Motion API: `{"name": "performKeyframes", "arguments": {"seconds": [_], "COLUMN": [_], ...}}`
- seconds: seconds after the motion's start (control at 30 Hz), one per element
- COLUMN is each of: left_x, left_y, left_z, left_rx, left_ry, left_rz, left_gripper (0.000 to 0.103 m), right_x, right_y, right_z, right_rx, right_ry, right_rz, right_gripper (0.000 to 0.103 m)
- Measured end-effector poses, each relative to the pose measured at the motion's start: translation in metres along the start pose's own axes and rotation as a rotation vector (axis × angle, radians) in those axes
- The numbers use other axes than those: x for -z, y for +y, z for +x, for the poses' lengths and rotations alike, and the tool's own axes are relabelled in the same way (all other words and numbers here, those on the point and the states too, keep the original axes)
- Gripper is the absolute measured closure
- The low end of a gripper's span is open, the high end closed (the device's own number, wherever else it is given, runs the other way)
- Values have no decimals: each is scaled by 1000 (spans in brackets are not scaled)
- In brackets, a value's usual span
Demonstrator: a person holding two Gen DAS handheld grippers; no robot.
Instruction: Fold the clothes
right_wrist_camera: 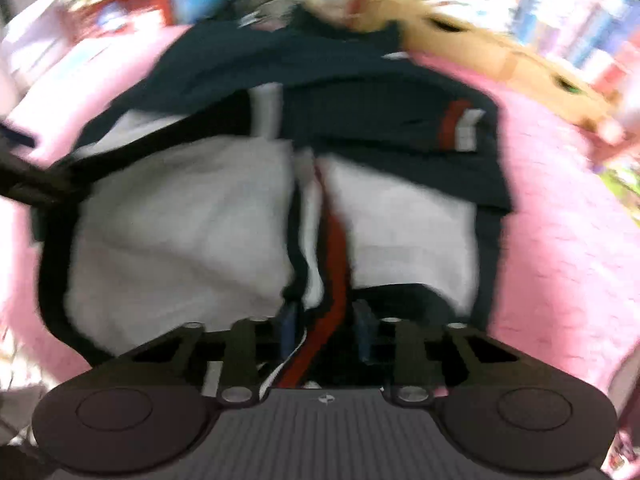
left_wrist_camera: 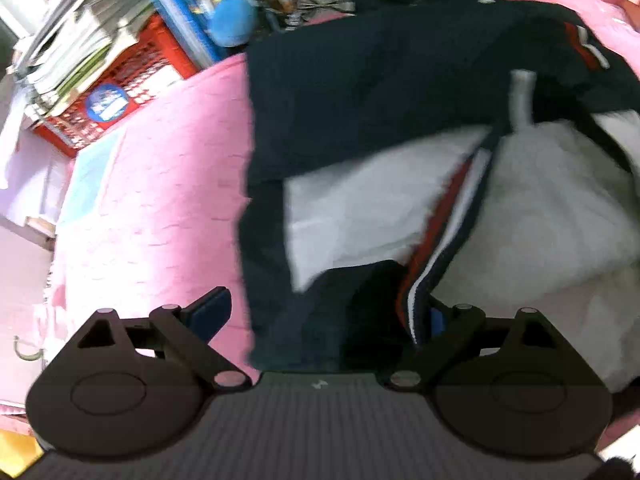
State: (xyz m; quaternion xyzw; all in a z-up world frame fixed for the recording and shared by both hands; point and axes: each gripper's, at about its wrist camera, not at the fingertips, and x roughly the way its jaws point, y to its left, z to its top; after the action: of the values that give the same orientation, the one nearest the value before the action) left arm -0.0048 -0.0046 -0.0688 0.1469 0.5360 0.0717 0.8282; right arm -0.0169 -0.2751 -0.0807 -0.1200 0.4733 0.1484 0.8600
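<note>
A navy jacket [left_wrist_camera: 360, 80] with white fleece lining and red-and-white trim lies on a pink bedspread [left_wrist_camera: 160, 200]. It also shows in the right wrist view [right_wrist_camera: 340, 92], blurred. My left gripper [left_wrist_camera: 324, 312] is open, its fingers wide apart, with the jacket's dark hem and striped band lying between them. My right gripper [right_wrist_camera: 326, 328] is shut on the jacket's striped hem band [right_wrist_camera: 316, 344], which runs between the two blue pads. Part of the other gripper's dark arm [right_wrist_camera: 28, 184] shows at the left edge.
Stacked books and a red crate [left_wrist_camera: 120, 80] stand at the far left of the bed. A blue ball [left_wrist_camera: 234, 20] and a cardboard box [right_wrist_camera: 480, 52] sit at the back. Pink bedspread [right_wrist_camera: 560, 240] shows to the right of the jacket.
</note>
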Motion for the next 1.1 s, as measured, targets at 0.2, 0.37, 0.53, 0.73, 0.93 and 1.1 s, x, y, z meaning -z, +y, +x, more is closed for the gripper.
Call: {"name": "performKeyframes", "arguments": {"seconds": [0.2,0.37,0.53,0.73,0.93,1.1], "left_x": [-19,-33,-19,-10,-3,-2], "left_y": [60,77,65,42,50,81], "left_z": [-2,0,-21,-5,-1,-13], "left_rx": [29,180,299,216,145,170], "left_ry": [-15,58,21,98,78,22], "left_rz": [-150,-167,-156,-144,-173,-250], "left_gripper": [8,8,0,1,11,15], "right_x": [-20,-29,-33,-34,-32,-34], "right_y": [-65,-101,-59,18,14,-38], "right_z": [-31,-38,-47,1,4,-41], "right_rx": [178,54,-54,-4,75,64], "right_ry": [-125,-99,-100,5,31,-42], "right_rz": [239,309,161,5,72,266], "right_gripper": [93,83,31,35,95,95]}}
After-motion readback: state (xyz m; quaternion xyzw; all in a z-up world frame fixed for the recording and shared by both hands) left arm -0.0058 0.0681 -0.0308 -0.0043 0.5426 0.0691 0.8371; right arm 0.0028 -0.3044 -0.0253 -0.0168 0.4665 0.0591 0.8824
